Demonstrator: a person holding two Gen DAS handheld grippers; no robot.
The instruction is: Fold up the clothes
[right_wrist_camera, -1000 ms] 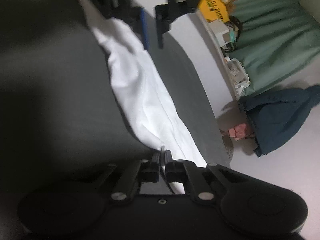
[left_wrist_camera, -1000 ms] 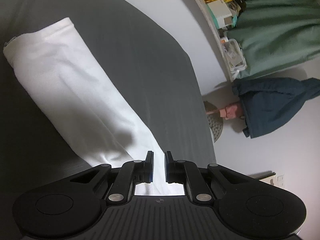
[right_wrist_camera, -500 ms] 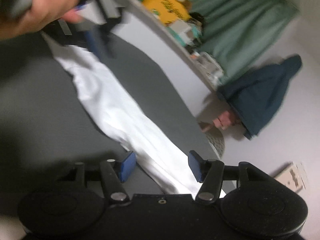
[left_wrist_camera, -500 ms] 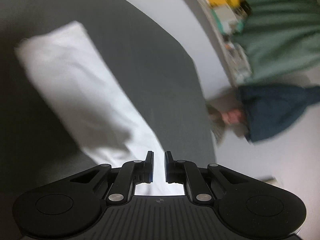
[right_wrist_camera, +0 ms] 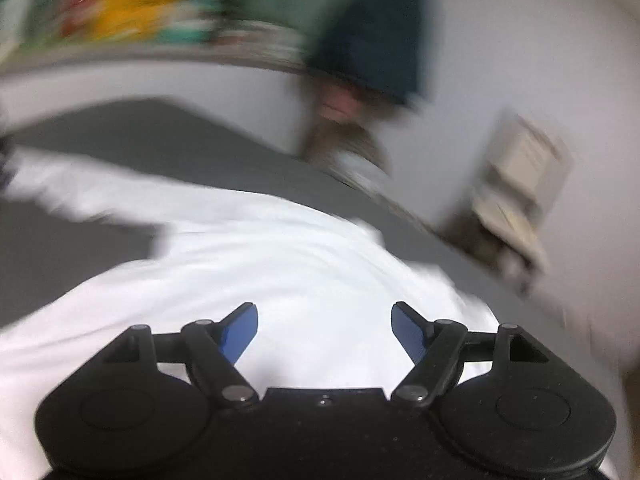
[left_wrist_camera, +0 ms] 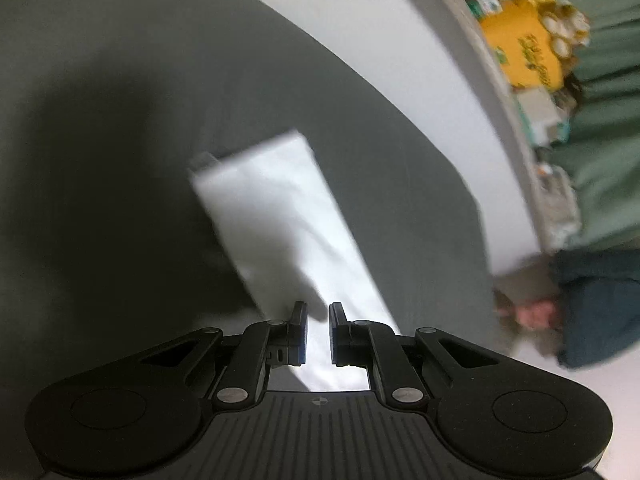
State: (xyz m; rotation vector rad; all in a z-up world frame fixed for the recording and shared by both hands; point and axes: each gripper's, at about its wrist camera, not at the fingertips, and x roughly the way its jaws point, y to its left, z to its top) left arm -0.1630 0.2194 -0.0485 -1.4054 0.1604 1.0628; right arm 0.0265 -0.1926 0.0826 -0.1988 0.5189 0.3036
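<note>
The right gripper (right_wrist_camera: 325,326) has let go and now hangs released over the white garment (right_wrist_camera: 280,264); the left gripper (left_wrist_camera: 318,330) stays nearly clenched, narrowly gapped, grasping nothing visible.

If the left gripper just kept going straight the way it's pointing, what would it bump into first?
Most likely the white garment. The left gripper points along the cloth, which lies on the dark grey surface right ahead of its narrowly parted jaws. The picture is blurred and depth is hard to judge, so that is a best guess.
</note>
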